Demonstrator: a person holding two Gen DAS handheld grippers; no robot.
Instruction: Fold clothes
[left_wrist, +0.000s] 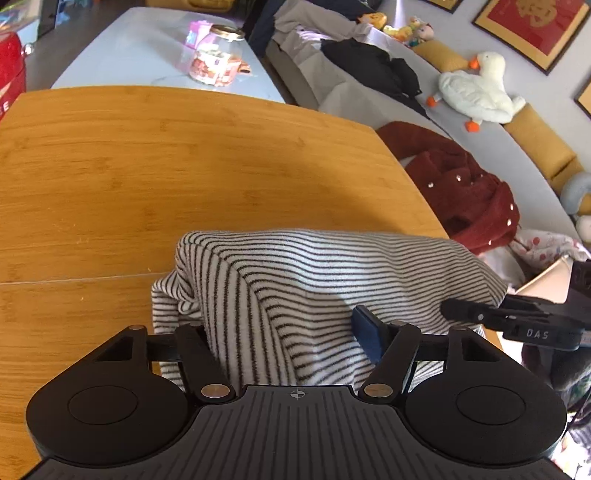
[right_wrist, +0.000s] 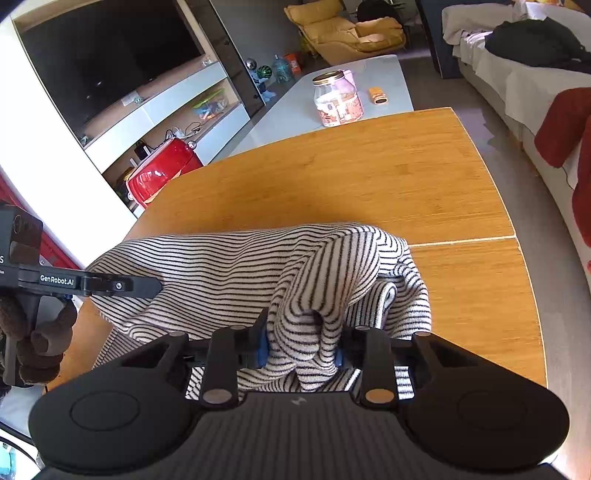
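A black-and-white striped garment (left_wrist: 332, 273) lies bunched at the near edge of the wooden table (left_wrist: 184, 158). My left gripper (left_wrist: 291, 332) has cloth draped between its wide-set fingers; only the right blue pad (left_wrist: 365, 332) shows, so I cannot tell if it grips. My right gripper (right_wrist: 301, 343) is shut on a thick fold of the striped garment (right_wrist: 221, 258). Each gripper shows in the other's view, the right one (left_wrist: 465, 310) at the garment's right edge and the left one (right_wrist: 144, 286) at its left edge.
A glass jar (left_wrist: 218, 55) stands on the pale low table (left_wrist: 122, 48) beyond the wooden one. A sofa (left_wrist: 517, 147) at right holds a red garment (left_wrist: 465, 188), black clothes and a plush goose (left_wrist: 476, 88). A red appliance (right_wrist: 162, 173) and TV shelf sit at left.
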